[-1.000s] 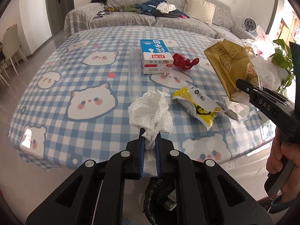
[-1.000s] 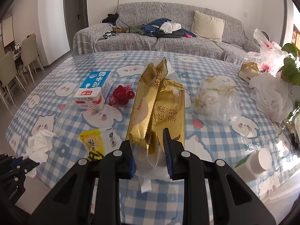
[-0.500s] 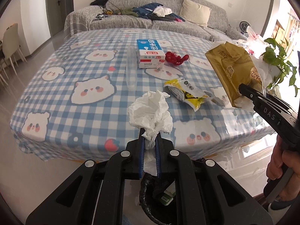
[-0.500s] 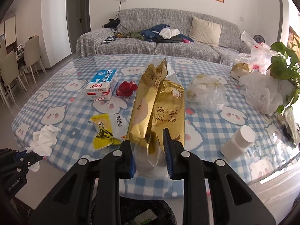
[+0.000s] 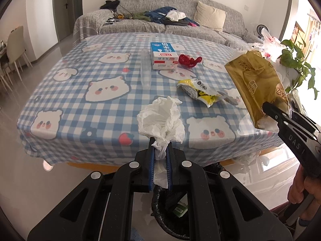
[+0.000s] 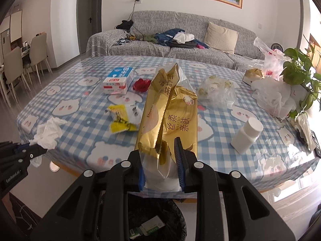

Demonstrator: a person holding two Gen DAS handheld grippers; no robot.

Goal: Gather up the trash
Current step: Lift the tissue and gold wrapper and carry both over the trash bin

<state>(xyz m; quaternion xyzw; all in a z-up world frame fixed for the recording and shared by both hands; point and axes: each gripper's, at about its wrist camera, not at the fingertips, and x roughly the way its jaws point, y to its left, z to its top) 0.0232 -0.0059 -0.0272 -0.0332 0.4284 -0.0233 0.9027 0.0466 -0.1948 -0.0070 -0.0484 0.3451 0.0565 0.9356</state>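
My left gripper [image 5: 160, 150] is shut on a crumpled white tissue [image 5: 160, 118], held off the near table edge above a black-lined trash bin [image 5: 170, 217]. My right gripper [image 6: 160, 156] is shut on an empty gold tissue wrapper [image 6: 172, 112], which stands upright between the pads. The bin [image 6: 156, 221] sits below it, with a green-and-white carton inside. From the left wrist view the gold wrapper [image 5: 258, 84] and right gripper [image 5: 268, 108] appear at the right. The tissue [image 6: 49, 132] and left gripper [image 6: 38, 149] show at the left of the right wrist view.
On the blue checked tablecloth [image 5: 80, 92] lie a yellow snack wrapper [image 5: 200, 90], a milk carton [image 5: 163, 57], a red scrap [image 5: 188, 60] and a clear cup [image 5: 145, 72]. A white bottle [image 6: 246, 135], a clear bag [image 6: 216, 92] and a plant [image 6: 301, 76] sit at the right. A sofa stands behind.
Both grippers have drawn back from the table with their loads. The table edge now lies ahead of them and the trash bin has come into view beneath both.
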